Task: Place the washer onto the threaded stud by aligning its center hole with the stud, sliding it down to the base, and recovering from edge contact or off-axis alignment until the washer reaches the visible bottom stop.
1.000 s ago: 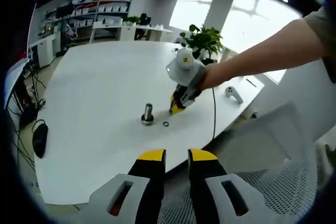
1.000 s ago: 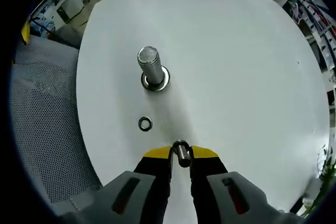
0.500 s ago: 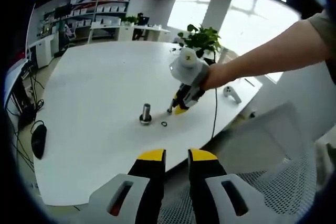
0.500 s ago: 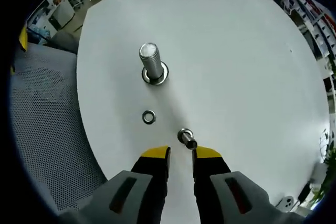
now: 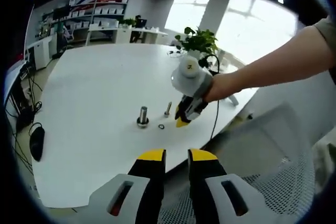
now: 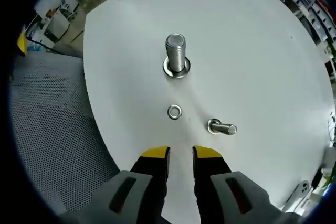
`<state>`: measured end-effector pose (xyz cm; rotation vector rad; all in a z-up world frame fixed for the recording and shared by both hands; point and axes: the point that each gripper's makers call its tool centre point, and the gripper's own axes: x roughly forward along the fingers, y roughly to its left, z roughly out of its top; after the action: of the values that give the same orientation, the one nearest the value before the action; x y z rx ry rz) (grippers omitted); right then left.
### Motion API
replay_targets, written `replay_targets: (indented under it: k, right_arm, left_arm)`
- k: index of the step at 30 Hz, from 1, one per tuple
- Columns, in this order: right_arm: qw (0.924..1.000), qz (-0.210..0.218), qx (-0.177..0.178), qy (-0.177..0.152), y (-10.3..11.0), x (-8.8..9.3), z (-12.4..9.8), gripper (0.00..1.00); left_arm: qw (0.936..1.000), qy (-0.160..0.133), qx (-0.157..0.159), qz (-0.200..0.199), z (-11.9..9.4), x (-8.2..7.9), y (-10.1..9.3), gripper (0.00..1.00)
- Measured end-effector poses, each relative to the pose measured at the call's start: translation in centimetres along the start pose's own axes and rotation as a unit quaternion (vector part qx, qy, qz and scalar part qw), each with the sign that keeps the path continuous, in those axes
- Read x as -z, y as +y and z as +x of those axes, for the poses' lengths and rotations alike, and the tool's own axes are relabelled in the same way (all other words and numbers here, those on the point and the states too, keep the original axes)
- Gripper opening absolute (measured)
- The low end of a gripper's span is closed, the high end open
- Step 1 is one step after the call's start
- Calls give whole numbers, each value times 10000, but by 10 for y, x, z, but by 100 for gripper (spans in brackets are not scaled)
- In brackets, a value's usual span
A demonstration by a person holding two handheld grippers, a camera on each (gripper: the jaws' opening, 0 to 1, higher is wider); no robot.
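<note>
Yellow-tipped jaws of the right tool (image 6: 180, 153) stand slightly parted with nothing between them, hovering above the white desk (image 6: 252, 51) near its edge. Just ahead of the tips lies the washer (image 6: 174, 112), flat on the desk, not yet on the stud (image 6: 176, 56), which stands upright farther in with a ring at its base. A small bolt (image 6: 222, 128) sits just beside the washer, apart from it.

In the left gripper view, the left tool (image 5: 177, 157) hangs off the desk edge, over a mesh chair (image 5: 294, 182), its jaws a little apart and holding nothing. A person's hand (image 5: 223, 86) carries the right tool over the stud, washer and bolt. No containers are on the desk.
</note>
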<state>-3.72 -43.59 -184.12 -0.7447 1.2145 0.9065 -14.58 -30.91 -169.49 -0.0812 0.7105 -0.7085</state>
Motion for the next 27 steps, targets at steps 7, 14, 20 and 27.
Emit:
replay_targets:
  k: [7, 14, 20, 27]
  right_arm:
    - [9998, 81, 48, -180, 3, -24, 6, 20]
    - [9996, -49, 76, -273, 5, -34, 18, 21]
    - [9995, -4, 98, -287, 8, -36, 22, 20]
    - [9995, -99, -6, -289, 7, -38, 22, 19]
  left_arm:
    - [9999, 78, 33, 89, 1, 2, -2, 14]
    - [10000, 56, 1, 68, 0, 2, -1, 14]
    - [10000, 36, -33, 38, 1, 1, 1, 14]
    - [10000, 28, -43, 27, 2, 0, 2, 14]
